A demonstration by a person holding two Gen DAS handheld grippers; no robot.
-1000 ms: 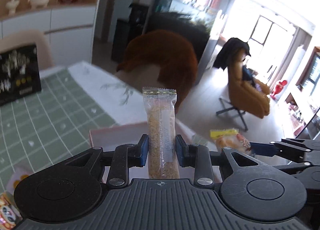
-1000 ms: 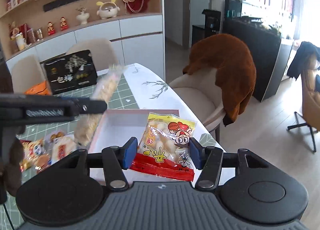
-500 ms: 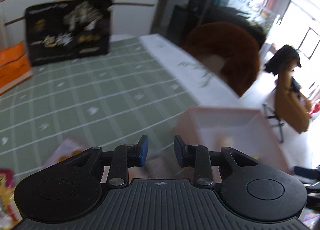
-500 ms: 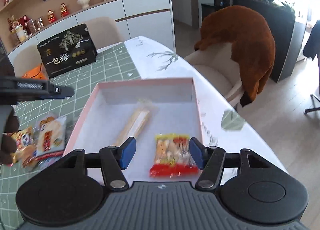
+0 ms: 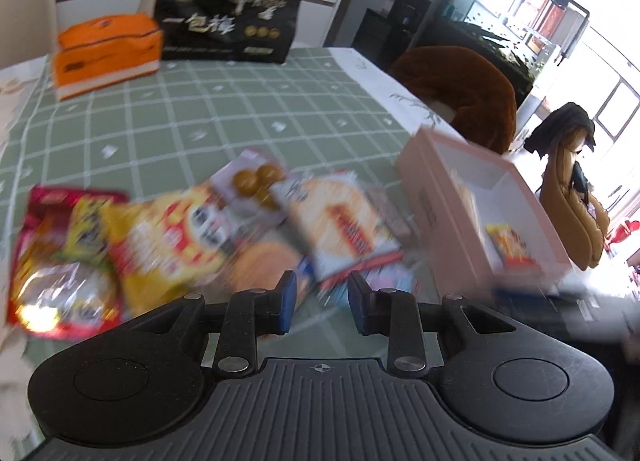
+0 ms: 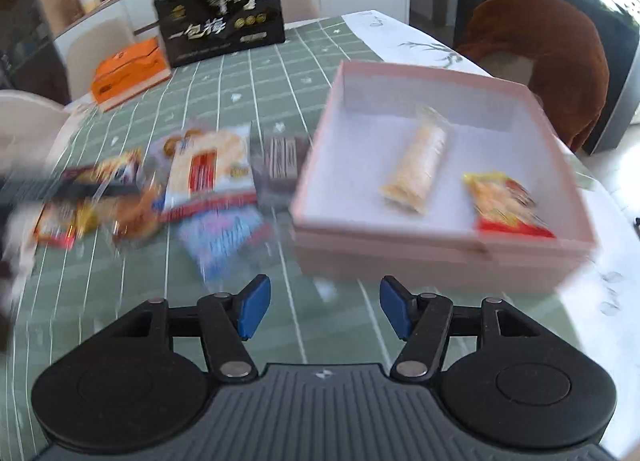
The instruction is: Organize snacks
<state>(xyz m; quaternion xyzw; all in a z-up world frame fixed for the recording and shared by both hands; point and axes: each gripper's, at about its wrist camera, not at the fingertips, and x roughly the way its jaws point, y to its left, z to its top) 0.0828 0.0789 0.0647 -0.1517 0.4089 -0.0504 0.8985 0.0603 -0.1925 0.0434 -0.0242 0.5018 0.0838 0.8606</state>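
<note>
A pink box stands on the green checked tablecloth. Inside it lie a long cereal bar and a yellow-and-red snack packet. A heap of snack packets lies left of the box, among them a white-and-red cracker pack, a blue wrapper and a dark bar. My right gripper hangs over the cloth before the box, its jaws opening with nothing between them. My left gripper is open and empty above the heap, blurred; the box lies to its right.
A black gift box and an orange box stand at the table's far side. Chairs ring the table; one on the right carries a brown plush throw. The table's rounded edge runs close past the pink box.
Both grippers let go of their snacks: the cereal bar and the yellow-and-red packet now lie in the pink box. Both hands swung left and down toward the heap of packets.
</note>
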